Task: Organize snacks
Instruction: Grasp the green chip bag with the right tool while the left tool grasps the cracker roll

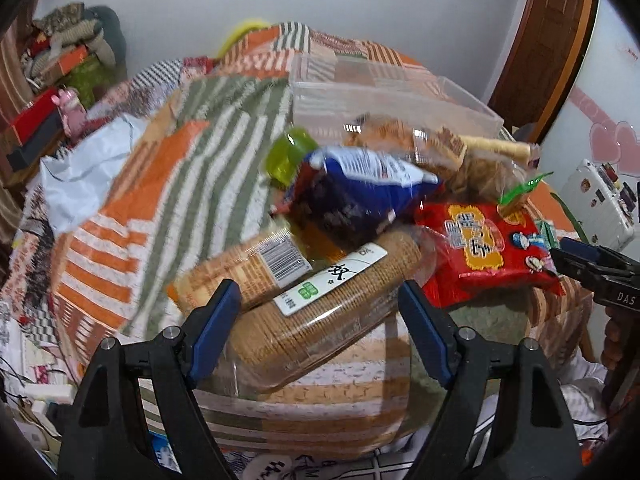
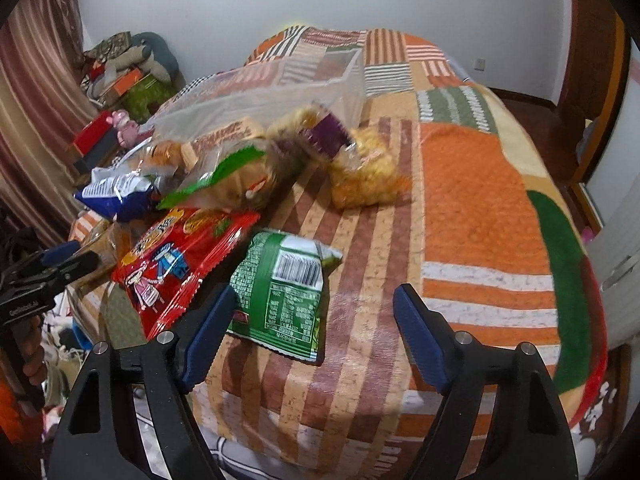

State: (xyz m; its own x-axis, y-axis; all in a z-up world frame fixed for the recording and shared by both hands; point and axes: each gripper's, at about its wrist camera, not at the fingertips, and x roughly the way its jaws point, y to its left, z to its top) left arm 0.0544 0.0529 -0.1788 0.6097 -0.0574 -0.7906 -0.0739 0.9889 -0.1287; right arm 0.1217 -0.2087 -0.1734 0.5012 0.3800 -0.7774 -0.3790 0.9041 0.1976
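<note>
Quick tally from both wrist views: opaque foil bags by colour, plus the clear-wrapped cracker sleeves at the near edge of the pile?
Red foil bag: 1
Blue foil bag: 1
Green foil bag: 1
Clear cracker sleeves: 2
Total: 5
The packs farther back are too blurred to sort.

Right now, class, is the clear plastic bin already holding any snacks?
No: the clear plastic bin looks empty, and the snack packets lie piled on the bedspread before it.
</note>
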